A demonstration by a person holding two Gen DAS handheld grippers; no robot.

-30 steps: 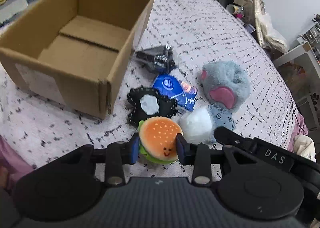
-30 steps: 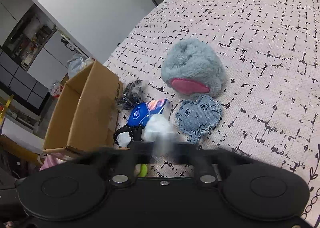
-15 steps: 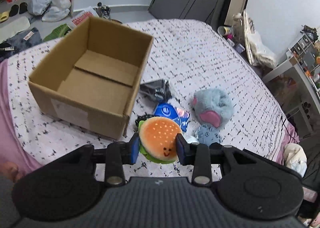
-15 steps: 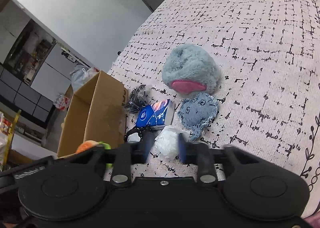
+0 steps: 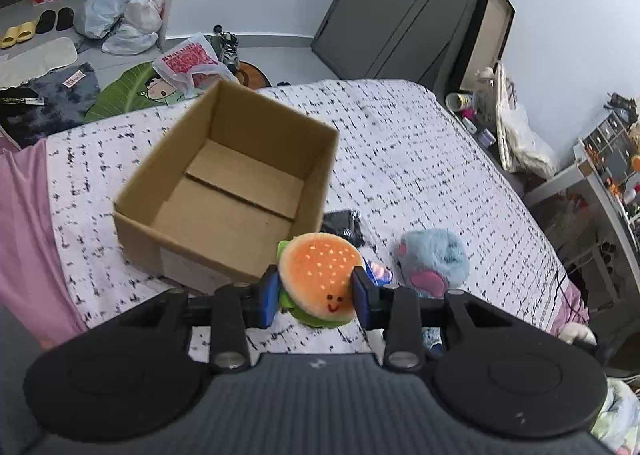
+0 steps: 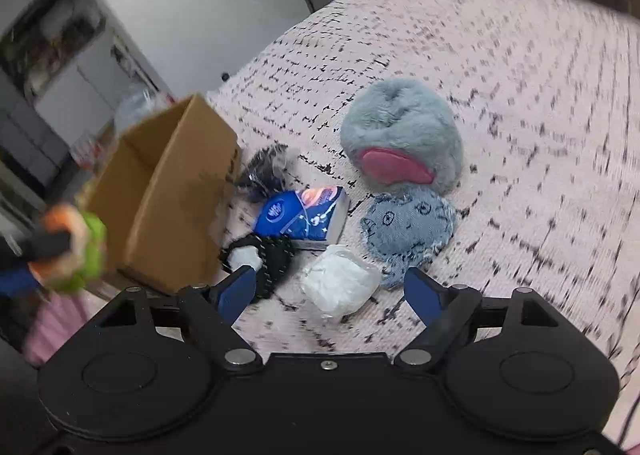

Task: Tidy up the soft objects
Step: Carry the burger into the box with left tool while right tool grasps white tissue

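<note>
Between the left tool's (image 5: 316, 297) clamped pads, a smiling orange burger plush (image 5: 318, 279) with green trim; right tool (image 6: 331, 292) spreading empty.

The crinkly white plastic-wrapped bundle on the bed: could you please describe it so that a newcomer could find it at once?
Start at the open brown cardboard box on the black-flecked bedspread; a cluster of soft things lies beside it. The white bundle is the cluster's nearest piece, just ahead of the open right gripper, between the black lacy pouch and frayed denim-blue patch. It alone is plain white and translucent.
</note>
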